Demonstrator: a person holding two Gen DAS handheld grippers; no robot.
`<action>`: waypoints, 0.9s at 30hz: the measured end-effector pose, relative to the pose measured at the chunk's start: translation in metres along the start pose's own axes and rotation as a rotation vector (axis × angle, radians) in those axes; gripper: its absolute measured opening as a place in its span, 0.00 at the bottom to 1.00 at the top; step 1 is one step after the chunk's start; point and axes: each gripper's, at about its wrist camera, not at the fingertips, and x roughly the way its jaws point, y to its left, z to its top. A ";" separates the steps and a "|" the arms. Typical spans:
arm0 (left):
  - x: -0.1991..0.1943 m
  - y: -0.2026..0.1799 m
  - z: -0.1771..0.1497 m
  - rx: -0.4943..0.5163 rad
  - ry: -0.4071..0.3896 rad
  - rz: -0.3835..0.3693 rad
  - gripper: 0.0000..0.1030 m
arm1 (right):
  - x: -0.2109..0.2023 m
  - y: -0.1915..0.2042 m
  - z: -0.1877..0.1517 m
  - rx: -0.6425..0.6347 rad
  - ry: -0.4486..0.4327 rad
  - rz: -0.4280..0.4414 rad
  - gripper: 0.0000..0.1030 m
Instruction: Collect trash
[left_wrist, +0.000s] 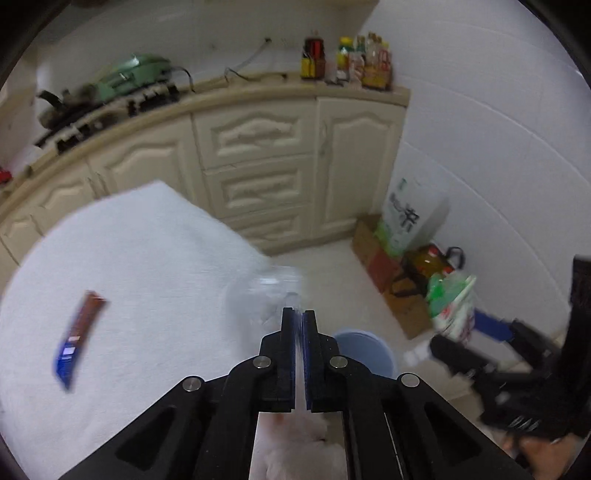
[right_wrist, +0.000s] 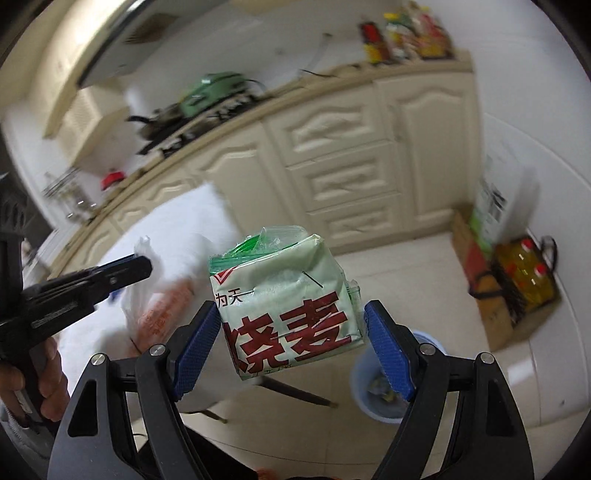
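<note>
Both grippers carry trash from the white table (left_wrist: 122, 266) toward the blue bin (right_wrist: 380, 384) on the floor.

The right gripper (right_wrist: 291, 332) stands wide, its blue pads clamping a green-and-white food packet (right_wrist: 284, 295) — the left gripper (left_wrist: 299, 321) is pinched tight on a thin clear plastic bag (left_wrist: 266, 291). A blue-and-brown wrapper (left_wrist: 79, 336) lies on the table, far left. The risk: the limp bag may slip from its thin pinch, or the packet fall short of the small bin.

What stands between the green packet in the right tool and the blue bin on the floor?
Nothing visible. The green packet, gripped by the right tool, hangs in open air, and the blue bin sits open-topped on the floor, below and right of it.
</note>
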 end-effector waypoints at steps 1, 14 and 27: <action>0.007 -0.004 0.005 -0.006 0.010 0.003 0.00 | 0.004 -0.010 -0.005 0.019 0.004 -0.010 0.79; 0.093 -0.099 0.051 0.141 0.045 0.021 0.00 | 0.035 -0.114 -0.035 0.202 0.064 -0.008 0.79; 0.165 -0.095 0.063 0.143 0.145 0.014 0.02 | 0.099 -0.155 -0.075 0.235 0.199 -0.079 0.79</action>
